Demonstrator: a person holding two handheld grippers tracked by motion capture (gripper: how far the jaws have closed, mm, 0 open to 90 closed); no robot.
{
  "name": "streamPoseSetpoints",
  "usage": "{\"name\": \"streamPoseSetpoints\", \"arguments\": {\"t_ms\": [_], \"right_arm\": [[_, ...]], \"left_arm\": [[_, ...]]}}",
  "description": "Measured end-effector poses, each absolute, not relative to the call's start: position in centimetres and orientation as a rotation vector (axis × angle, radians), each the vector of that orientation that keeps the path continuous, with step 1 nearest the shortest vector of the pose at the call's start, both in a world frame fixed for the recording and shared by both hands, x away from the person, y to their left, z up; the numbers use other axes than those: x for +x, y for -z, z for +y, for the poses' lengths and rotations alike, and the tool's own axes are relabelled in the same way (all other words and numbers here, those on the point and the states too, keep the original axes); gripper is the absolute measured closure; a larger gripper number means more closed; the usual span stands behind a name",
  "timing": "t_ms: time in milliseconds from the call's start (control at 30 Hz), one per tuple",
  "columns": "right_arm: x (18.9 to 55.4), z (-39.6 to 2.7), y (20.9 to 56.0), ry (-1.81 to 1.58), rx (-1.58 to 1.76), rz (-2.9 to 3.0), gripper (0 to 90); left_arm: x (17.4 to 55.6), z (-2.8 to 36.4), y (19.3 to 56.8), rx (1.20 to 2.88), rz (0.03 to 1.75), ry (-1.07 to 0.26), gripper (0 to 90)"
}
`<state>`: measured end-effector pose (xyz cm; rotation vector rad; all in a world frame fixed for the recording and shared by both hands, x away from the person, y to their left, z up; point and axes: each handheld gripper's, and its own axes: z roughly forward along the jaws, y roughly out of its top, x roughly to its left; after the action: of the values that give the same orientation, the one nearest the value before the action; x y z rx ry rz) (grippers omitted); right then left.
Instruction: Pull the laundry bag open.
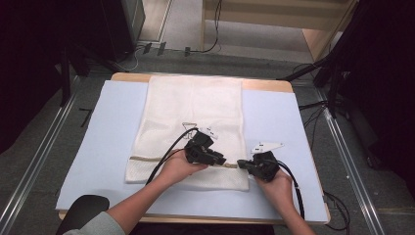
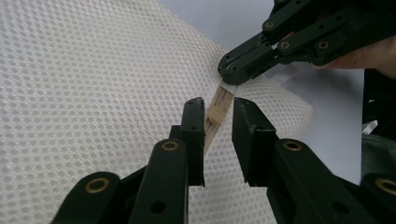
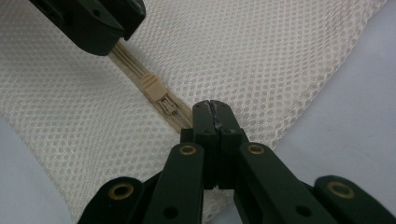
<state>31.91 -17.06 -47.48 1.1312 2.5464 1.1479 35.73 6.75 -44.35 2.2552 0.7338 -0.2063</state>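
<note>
A wooden table (image 1: 264, 85) occupies the centre of the high view, covered by a pale blue mat (image 1: 112, 147); grey carpet (image 1: 34, 161) with metal floor rails (image 1: 29, 176) surrounds it, cables (image 1: 210, 46) lie at the top of the frame, and dark equipment stands at upper left and upper right. A white mesh laundry bag (image 1: 195, 107) lies flat on the mat at centre frame, its tan zipper (image 1: 147, 158) running across its lower part; whether anything is inside cannot be told. At lower centre, the left gripper (image 1: 221, 160) points toward the right gripper (image 1: 241, 164), both at the zipper's right end. In the left gripper view, the left gripper (image 2: 219, 116) has its jaws spread on either side of the zipper slider (image 2: 216, 113), not closed on it, with the bag (image 2: 93, 84) beneath. In the right gripper view, the right gripper (image 3: 212, 106) has its jaws pressed together, pinching the end of the zipper (image 3: 173, 109) at the bag's edge (image 3: 261, 51), just below the slider (image 3: 152, 86).
</note>
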Motion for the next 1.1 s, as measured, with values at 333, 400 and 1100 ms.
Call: {"name": "streamPoseSetpoints", "arguments": {"t_ms": [333, 400, 1100], "right_arm": [[31.9, -17.1, 47.5, -1.148, 1.118, 2.546, 90.0], [31.9, -17.1, 47.5, -1.148, 1.114, 2.545, 90.0], [31.9, -17.1, 47.5, -1.149, 1.102, 2.544, 90.0]], "left_arm": [[35.8, 5.4, 45.9, 2.295, 0.765, 0.226, 79.8], [35.9, 5.3, 46.0, 2.286, 0.773, 0.224, 79.8], [35.4, 3.9, 46.5, 2.303, 0.740, 0.203, 87.6]]}}
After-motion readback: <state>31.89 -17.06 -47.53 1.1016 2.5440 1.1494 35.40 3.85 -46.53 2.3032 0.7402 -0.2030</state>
